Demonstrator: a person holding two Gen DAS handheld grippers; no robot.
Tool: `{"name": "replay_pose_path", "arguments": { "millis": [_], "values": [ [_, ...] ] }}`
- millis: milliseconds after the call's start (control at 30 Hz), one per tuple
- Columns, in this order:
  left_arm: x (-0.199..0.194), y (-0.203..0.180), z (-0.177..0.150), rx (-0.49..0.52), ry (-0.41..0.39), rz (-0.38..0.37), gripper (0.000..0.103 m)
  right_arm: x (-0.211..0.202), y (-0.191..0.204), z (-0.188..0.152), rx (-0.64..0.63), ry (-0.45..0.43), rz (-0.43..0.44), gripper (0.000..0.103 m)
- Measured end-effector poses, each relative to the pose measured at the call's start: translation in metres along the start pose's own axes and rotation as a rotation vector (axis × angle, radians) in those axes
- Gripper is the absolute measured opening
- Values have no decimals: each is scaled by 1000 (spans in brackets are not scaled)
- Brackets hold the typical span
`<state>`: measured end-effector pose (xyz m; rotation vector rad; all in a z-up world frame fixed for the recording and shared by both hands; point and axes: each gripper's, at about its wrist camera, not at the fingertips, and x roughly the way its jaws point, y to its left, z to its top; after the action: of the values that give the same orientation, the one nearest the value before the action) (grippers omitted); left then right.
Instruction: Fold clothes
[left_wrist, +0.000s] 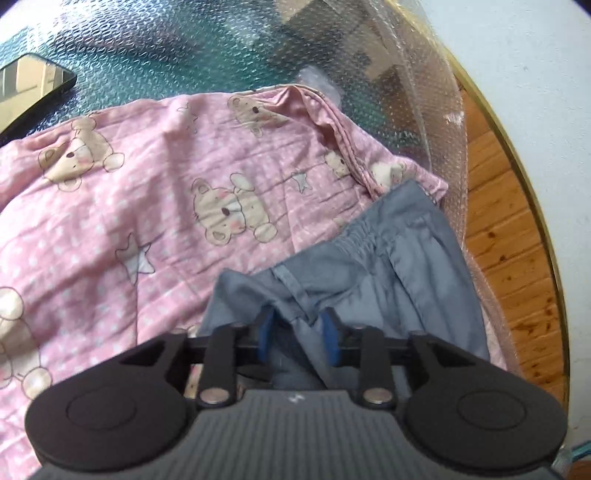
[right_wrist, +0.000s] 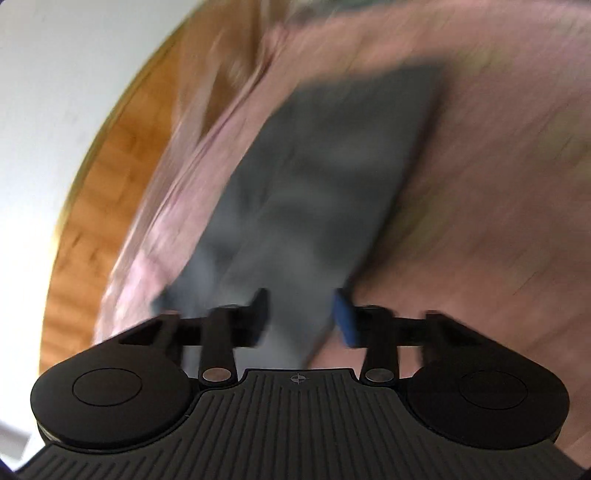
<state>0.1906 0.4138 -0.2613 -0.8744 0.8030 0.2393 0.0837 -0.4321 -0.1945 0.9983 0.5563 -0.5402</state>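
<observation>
Grey-blue shorts (left_wrist: 373, 266) with an elastic waistband lie on a pink blanket (left_wrist: 122, 206) printed with bears and stars. My left gripper (left_wrist: 297, 334) has its blue pads closed in on a bunched edge of the shorts, with cloth between them. The right wrist view is heavily motion-blurred. There the same grey shorts (right_wrist: 325, 177) stretch away from my right gripper (right_wrist: 301, 317), and grey cloth runs between its fingers, which stand a little apart.
The blanket lies on a round glass table (left_wrist: 177, 48) covered with bubble wrap, with a gold rim (left_wrist: 517, 162). A dark phone (left_wrist: 33, 88) lies at the far left. Wooden floor (left_wrist: 517, 266) shows past the table edge on the right.
</observation>
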Motion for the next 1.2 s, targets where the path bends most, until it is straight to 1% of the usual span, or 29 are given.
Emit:
{"name": "replay_pose_path", "arguments": {
  "millis": [67, 133, 167, 200, 233, 267, 300, 367, 400, 433, 533, 600, 633, 667, 700, 733, 767, 800, 833, 867, 900, 967, 1000, 1033, 1067, 1100, 1133, 1167, 1200],
  "values": [
    [1, -6, -2, 34, 2, 26, 29, 5, -24, 22, 40, -55, -60, 55],
    [4, -13, -3, 60, -5, 49, 27, 19, -38, 43, 54, -81, -64, 52],
    [7, -17, -3, 68, -10, 60, 21, 25, -37, 52, 42, -91, -62, 54],
    [9, -21, -4, 77, -16, 69, 16, 34, -32, 59, 17, -88, -52, 52],
    [7, -26, -4, 88, -35, 71, 9, 44, -26, 66, -12, -81, -37, 34],
    [6, -30, -4, 98, -56, 73, 7, 50, -20, 73, -46, -77, -25, 0],
    [5, -29, -5, 95, -84, 64, 7, 54, -15, 81, -81, -76, -13, 0],
    [12, -22, -11, 85, -81, 98, 8, 61, -7, 95, -146, -81, -61, 0],
    [16, -18, -13, 80, -79, 116, 7, 68, -8, 100, -165, -59, -107, 0],
    [19, -15, -16, 75, -78, 131, 9, 75, -10, 102, -177, -41, -125, 0],
    [16, -13, -17, 45, -77, 130, 9, 87, -8, 106, -229, -14, -142, 0],
    [4, -8, -14, 10, -71, 147, 14, 76, -8, 111, -248, -9, -165, 0],
    [-6, -5, -12, -4, -75, 164, 25, 70, -9, 113, -255, -8, -177, 2],
    [-20, -1, -10, -18, -101, 197, 39, 64, -9, 116, -263, -7, -189, 8],
    [-37, 5, -9, -35, -139, 226, 44, 57, -9, 118, -270, -6, -201, 27],
    [-53, 10, -7, -52, -177, 255, 50, 45, -5, 119, -290, -33, -224, 44],
    [-69, 15, -5, -68, -213, 281, 50, 31, 1, 119, -315, -70, -251, 43],
    [-79, 14, -3, -74, -228, 275, 50, 17, 7, 119, -340, -108, -277, 43],
    [-84, 4, -3, -51, -234, 247, 50, 2, 13, 118, -364, -145, -304, 43],
    [-89, -6, -3, -26, -238, 216, 50, -3, 27, 111, -407, -139, -273, 43],
    [-86, -23, -4, 25, -222, 156, 50, -6, 43, 100, -456, -115, -220, 43],
    [-65, -64, -15, 138, -144, 43, 53, 4, 80, 69, -577, -14, -80, 43],
    [-50, -83, -24, 203, -91, -17, 53, 14, 96, 51, -629, 42, -19, 43],
    [-33, -99, -34, 279, -35, -49, 54, 24, 112, 33, -676, 98, 38, 43],
    [-16, -110, -42, 350, 20, -45, 53, 35, 120, 20, -717, 135, 62, 43],
    [-1, -109, -49, 388, 66, -10, 53, 46, 125, 8, -755, 165, 74, 43],
    [12, -107, -55, 420, 108, 26, 50, 57, 121, 4, -782, 184, 47, 43],
    [14, -92, -54, 406, 109, 65, 41, 69, 113, 2, -805, 200, 4, 40],
    [17, -77, -52, 392, 110, 103, 27, 80, 105, 0, -827, 215, -38, 40]
  ]
}}
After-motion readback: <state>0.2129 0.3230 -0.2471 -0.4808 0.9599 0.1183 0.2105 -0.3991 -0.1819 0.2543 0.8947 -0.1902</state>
